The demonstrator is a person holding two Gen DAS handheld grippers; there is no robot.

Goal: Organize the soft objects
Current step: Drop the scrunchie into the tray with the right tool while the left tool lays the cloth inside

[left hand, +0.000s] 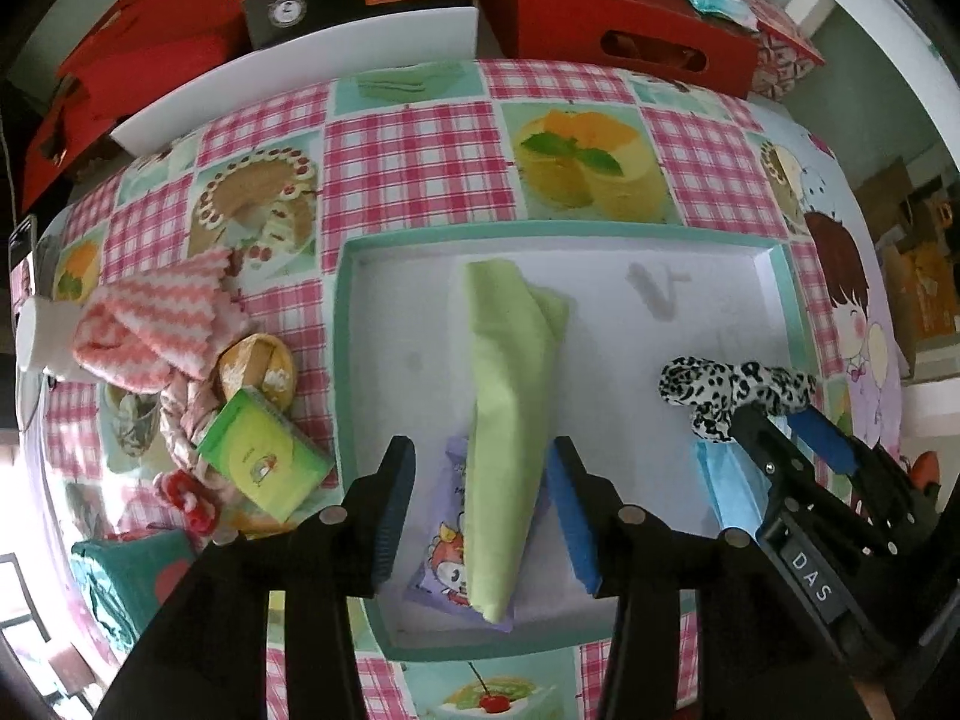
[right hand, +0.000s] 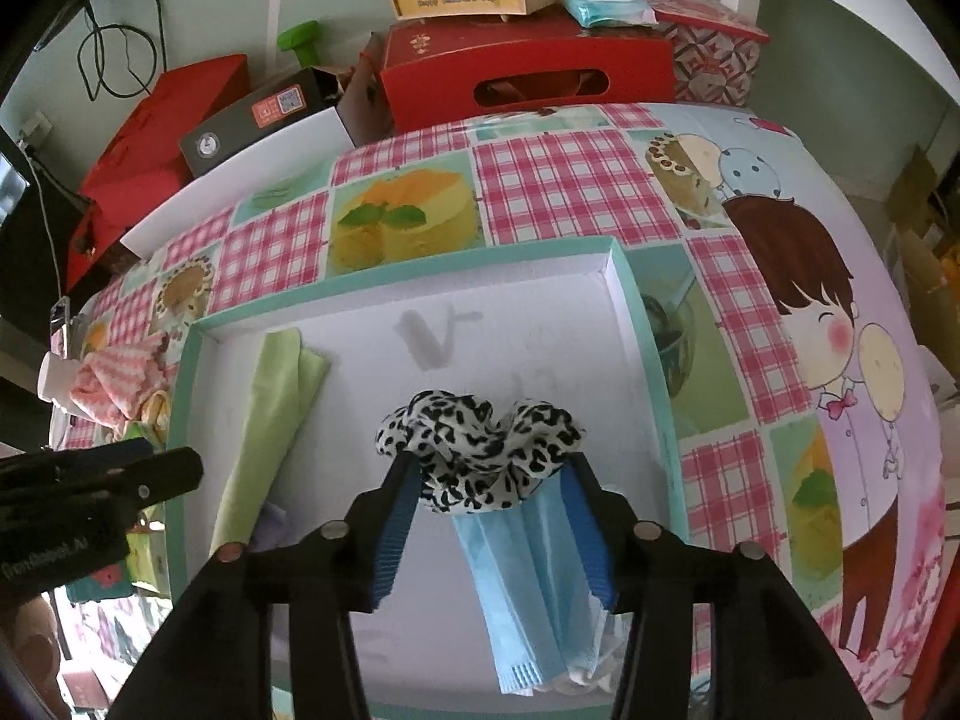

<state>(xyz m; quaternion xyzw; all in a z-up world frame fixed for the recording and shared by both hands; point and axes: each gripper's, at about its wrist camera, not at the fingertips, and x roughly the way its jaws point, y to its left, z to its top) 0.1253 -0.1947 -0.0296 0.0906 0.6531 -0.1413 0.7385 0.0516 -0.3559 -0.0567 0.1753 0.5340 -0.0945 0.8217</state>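
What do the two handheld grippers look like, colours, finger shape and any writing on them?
Both the left gripper and the right gripper are matte black plastic with two tapering fingers, ribbed blue pads on the inner faces and round silver pins. The right one's body carries a grey label reading DAS.

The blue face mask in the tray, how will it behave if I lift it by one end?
Probably floppy: the blue face mask lies flat and pleated, so it would likely drape. It looks thin, so likely very light. The leopard-print scrunchie overlaps its top edge and may get dragged along.
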